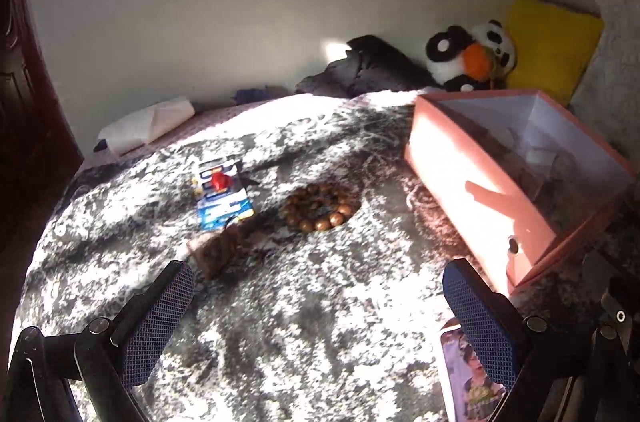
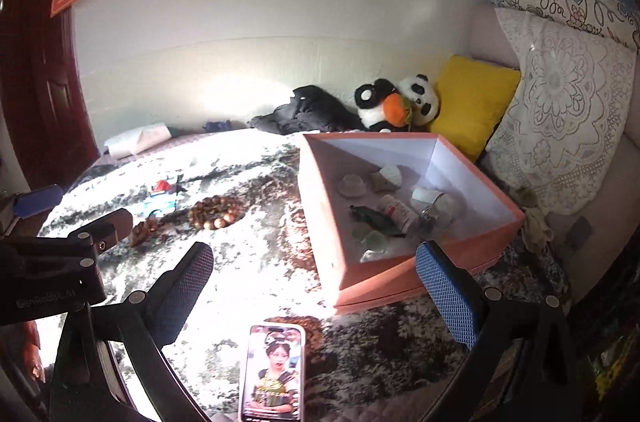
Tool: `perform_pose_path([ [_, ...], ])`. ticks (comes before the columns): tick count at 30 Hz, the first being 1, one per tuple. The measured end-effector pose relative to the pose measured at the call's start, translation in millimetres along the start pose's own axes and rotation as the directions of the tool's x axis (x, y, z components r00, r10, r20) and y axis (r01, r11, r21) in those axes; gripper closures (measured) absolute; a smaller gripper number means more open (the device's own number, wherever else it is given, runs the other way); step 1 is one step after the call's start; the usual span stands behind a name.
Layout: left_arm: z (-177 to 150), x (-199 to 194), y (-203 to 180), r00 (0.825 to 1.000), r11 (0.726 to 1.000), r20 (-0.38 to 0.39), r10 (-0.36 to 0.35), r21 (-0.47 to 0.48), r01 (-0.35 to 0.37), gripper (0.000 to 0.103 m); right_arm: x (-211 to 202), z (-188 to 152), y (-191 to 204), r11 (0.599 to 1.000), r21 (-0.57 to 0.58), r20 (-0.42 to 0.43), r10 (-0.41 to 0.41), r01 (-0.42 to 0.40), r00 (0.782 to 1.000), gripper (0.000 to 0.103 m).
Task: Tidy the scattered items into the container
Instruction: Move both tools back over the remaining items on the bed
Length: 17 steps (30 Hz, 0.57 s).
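Note:
A pink open box (image 1: 472,178) (image 2: 320,206) sits on the grey patterned blanket, holding several small items such as a tube (image 2: 398,210) and stones. On the blanket to its left lie a wooden bead bracelet (image 1: 320,207) (image 2: 216,212), a blue card pack with a red piece on it (image 1: 222,196) (image 2: 162,200), and a brown carved piece (image 1: 216,250) (image 2: 142,228). My left gripper (image 1: 316,286) is open and empty, just short of the bracelet. My right gripper (image 2: 314,270) is open and empty, at the box's near corner.
A phone (image 2: 274,372) (image 1: 468,382) with a lit screen lies on the blanket near me. A panda plush (image 2: 400,102), a yellow cushion (image 2: 472,102), dark clothing (image 1: 368,66) and lace pillows (image 2: 560,110) line the back and right. A white tissue pack (image 1: 148,126) lies far left.

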<state>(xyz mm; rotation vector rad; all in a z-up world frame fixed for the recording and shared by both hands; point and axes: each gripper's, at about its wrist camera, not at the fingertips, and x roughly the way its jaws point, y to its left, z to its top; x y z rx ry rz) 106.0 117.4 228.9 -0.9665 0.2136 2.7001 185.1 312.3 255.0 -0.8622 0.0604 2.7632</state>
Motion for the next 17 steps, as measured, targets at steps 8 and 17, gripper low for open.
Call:
perform_pose_path([
  [8, -57, -3, 86, 0.991, 0.983, -0.067, 0.117, -0.135, -0.125, 0.000, 3, -51, 88, 0.991, -0.099, -0.069, 0.083, -0.090, 0.994, 0.000],
  [17, -70, 8, 123, 0.986, 0.976, -0.036, 0.164, -0.140, -0.168, 0.000, 28, -67, 148, 0.969, -0.190, -0.121, 0.137, -0.159, 0.983, 0.000],
])
